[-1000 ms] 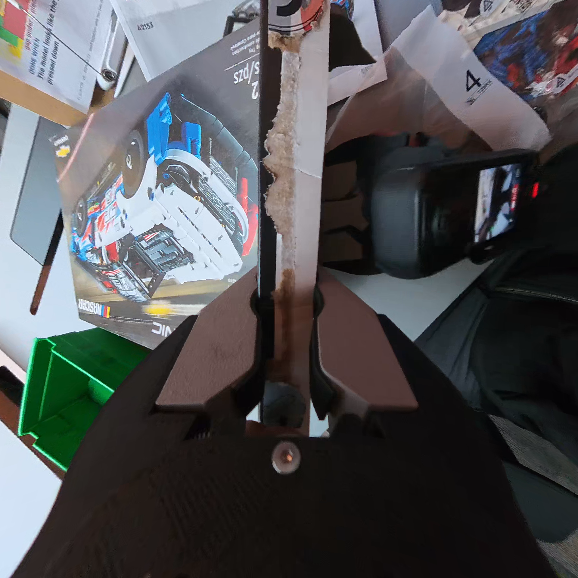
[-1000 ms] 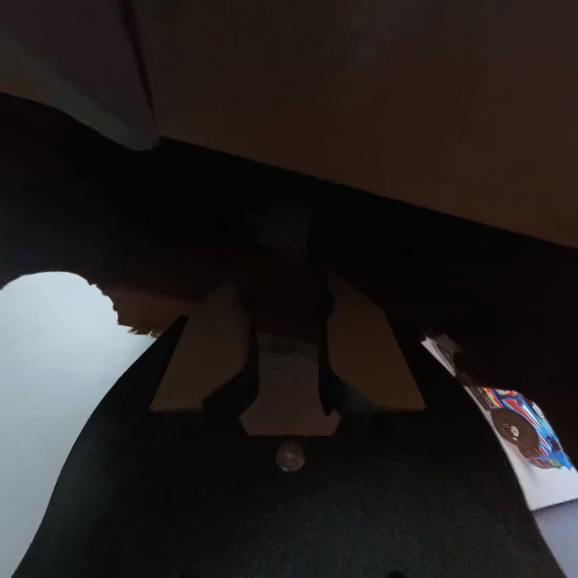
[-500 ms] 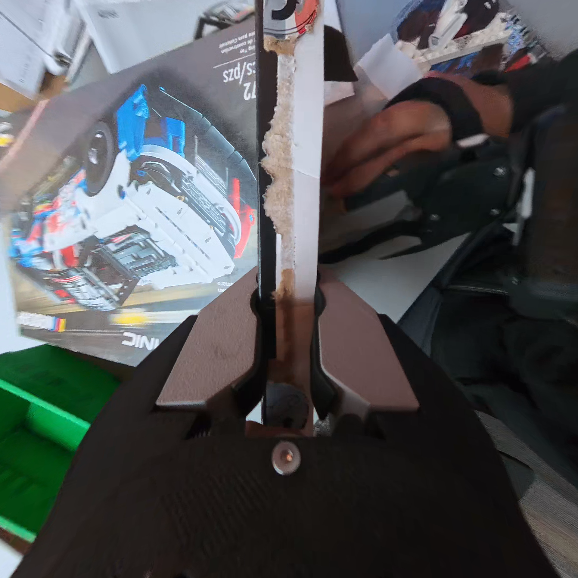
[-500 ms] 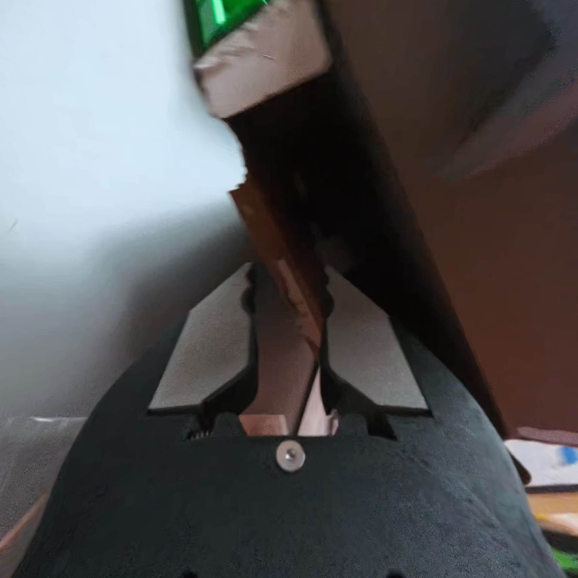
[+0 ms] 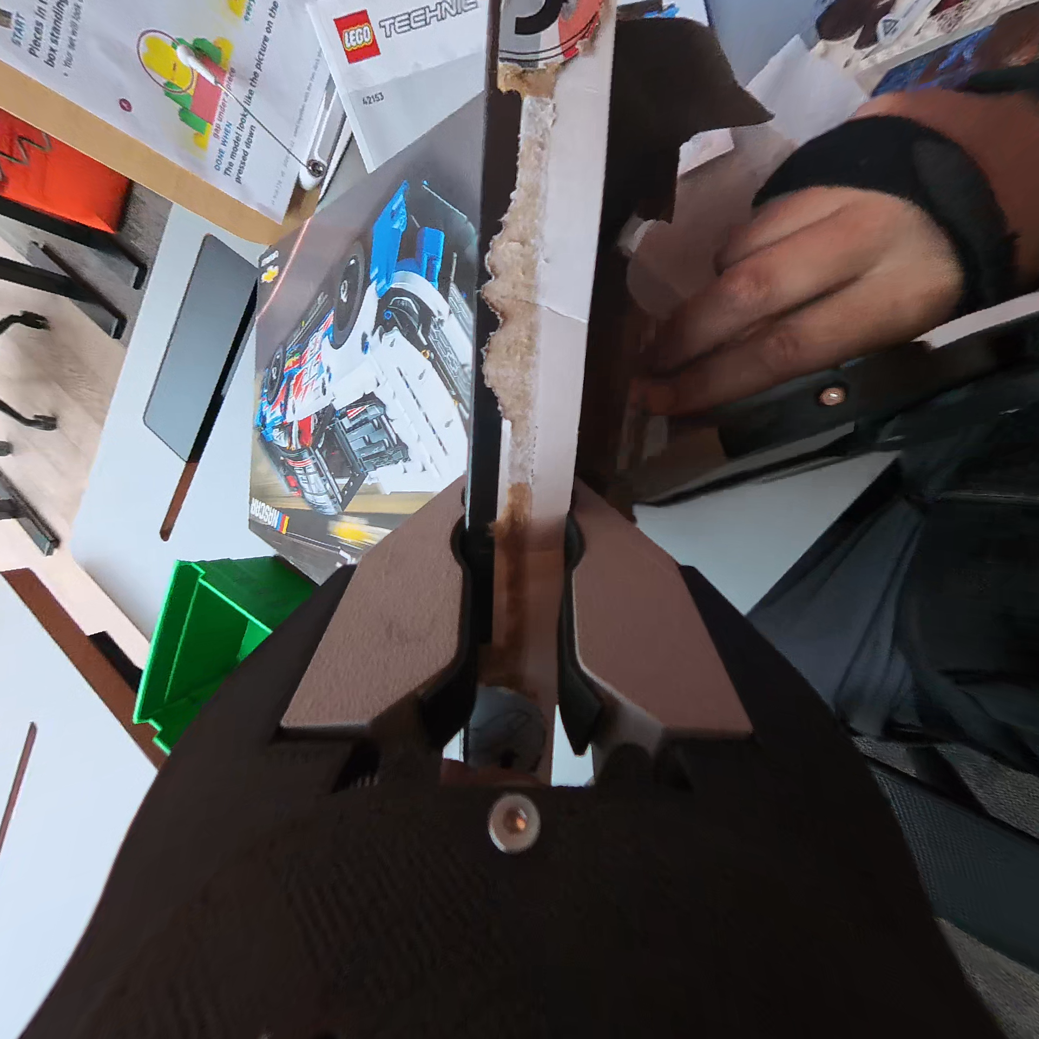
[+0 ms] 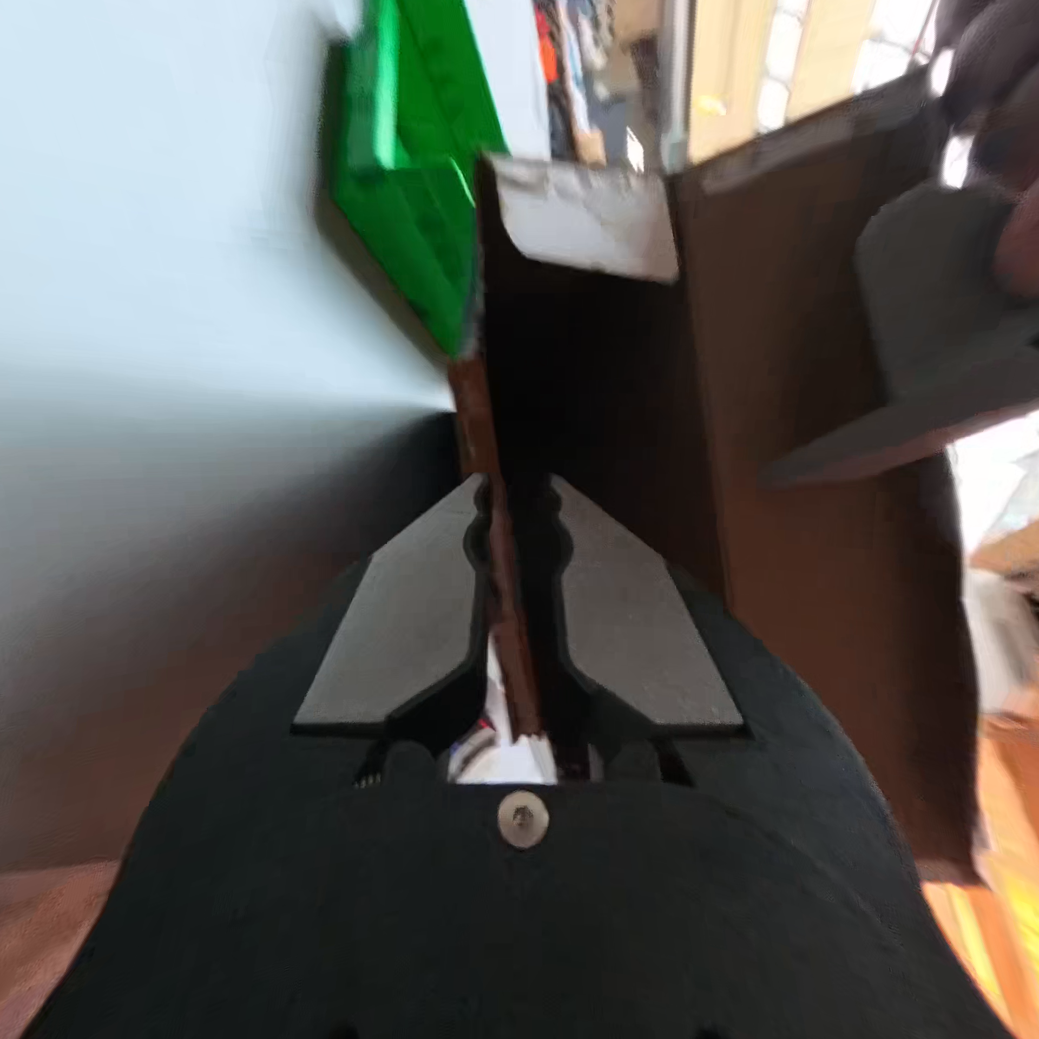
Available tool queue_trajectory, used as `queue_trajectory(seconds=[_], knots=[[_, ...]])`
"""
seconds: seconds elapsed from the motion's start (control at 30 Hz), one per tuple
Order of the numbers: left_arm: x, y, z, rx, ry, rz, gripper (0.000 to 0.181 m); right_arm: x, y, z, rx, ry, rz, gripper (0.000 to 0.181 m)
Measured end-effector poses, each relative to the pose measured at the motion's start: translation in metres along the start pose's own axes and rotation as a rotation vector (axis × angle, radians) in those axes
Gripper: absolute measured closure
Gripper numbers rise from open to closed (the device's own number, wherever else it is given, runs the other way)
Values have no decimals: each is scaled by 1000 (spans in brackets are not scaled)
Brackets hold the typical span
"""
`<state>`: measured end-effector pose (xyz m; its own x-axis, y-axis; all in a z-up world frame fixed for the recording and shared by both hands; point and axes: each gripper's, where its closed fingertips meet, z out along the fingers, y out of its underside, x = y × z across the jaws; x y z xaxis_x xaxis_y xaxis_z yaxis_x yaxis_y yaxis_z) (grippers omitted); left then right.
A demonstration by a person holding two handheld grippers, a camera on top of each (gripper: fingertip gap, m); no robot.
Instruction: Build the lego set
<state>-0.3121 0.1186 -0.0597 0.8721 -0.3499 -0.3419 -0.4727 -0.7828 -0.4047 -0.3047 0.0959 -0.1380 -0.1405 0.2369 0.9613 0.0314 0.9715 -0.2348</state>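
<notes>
The lego box (image 5: 371, 382) is off the table, its printed car face on the left of the left wrist view. My left gripper (image 5: 517, 506) is shut on the box's torn white flap (image 5: 556, 270), which runs up between the fingers. A person's hand (image 5: 815, 292) holds the right gripper's body (image 5: 832, 427) against the box's far side. In the blurred right wrist view my right gripper (image 6: 517, 483) is shut on a thin brown cardboard edge (image 6: 478, 427) of the open box, whose brown inside wall (image 6: 787, 450) fills the right.
A green bin stands on the white table (image 5: 112, 506) below the box (image 5: 208, 635) and shows in the right wrist view (image 6: 410, 225). An instruction booklet (image 5: 405, 62), a printed sheet (image 5: 168, 84) and a grey flat device (image 5: 197, 348) lie at the back left.
The right gripper has come out of the box's dark inside and now grips its edge, with the green bin in sight. The box has swung. The left gripper keeps its hold.
</notes>
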Motion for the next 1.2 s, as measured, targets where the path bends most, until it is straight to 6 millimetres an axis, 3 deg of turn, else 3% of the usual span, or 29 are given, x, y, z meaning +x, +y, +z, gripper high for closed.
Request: queue_trajectory(seconds=[0.07, 0.13, 0.23, 0.3, 0.33, 0.37, 0.43, 0.47, 0.53, 0.6, 0.63, 0.67, 0.7, 0.73, 0.8, 0.87, 0.97, 1.07, 1.17, 1.2], knots=[[-4, -1, -4, 2, -21, 16, 155, -11, -13, -11, 42, -101, 76, 167], [-8, -4, -8, 1, -37, 21, 155, -14, -6, -10, -41, -163, 138, 152], [-8, -6, -10, -2, -42, 25, 155, 13, 17, -1, -171, 2, 64, 113], [-8, -7, -10, -3, -46, 31, 155, 12, 27, 7, -210, 18, 0, 126], [-9, -8, -11, -3, -50, 30, 155, 9, 37, 14, -253, 10, -37, 143], [-11, -9, -11, 0, -57, 29, 155, 11, 44, 20, -291, 39, -89, 172], [-21, -9, -13, 7, -120, 37, 154, 18, 47, 28, -294, 62, -141, 175], [-31, -13, -16, 41, -190, 43, 151, 20, 48, 30, -307, 20, -62, 177], [-46, -26, -39, 175, -345, 28, 156, 24, 49, 31, -324, -93, 101, 180], [-44, -39, -78, 337, -488, 30, 152, 42, 52, 32, -338, -72, 91, 177], [-36, -43, -99, 419, -563, 57, 158, 49, 52, 32, -338, -64, 73, 177], [-17, -46, -114, 494, -595, 113, 175, 53, 51, 32, -337, -70, 74, 177], [6, -46, -119, 531, -587, 180, 181, 57, 49, 31, -336, -69, 73, 177], [22, -40, -116, 513, -579, 206, 181, 60, 46, 30, -331, -64, 64, 177], [31, -27, -97, 444, -590, 251, 181, 62, 40, 30, -320, -64, 46, 177], [10, -10, -76, 317, -652, 274, 179, 61, 35, 30, -319, -61, 22, 177], [-30, 10, -55, 153, -742, 332, 134, 57, 31, 29, -315, -55, 11, 177], [-73, 30, -47, -10, -913, 410, 99, 52, 25, 24, -290, -59, 6, 178], [-80, 39, -26, -45, -806, 390, 126, 38, 20, 23, -264, -76, -17, 179], [-75, 42, -16, -55, -704, 329, 145, 36, 21, 24, -268, -72, -16, 178]])
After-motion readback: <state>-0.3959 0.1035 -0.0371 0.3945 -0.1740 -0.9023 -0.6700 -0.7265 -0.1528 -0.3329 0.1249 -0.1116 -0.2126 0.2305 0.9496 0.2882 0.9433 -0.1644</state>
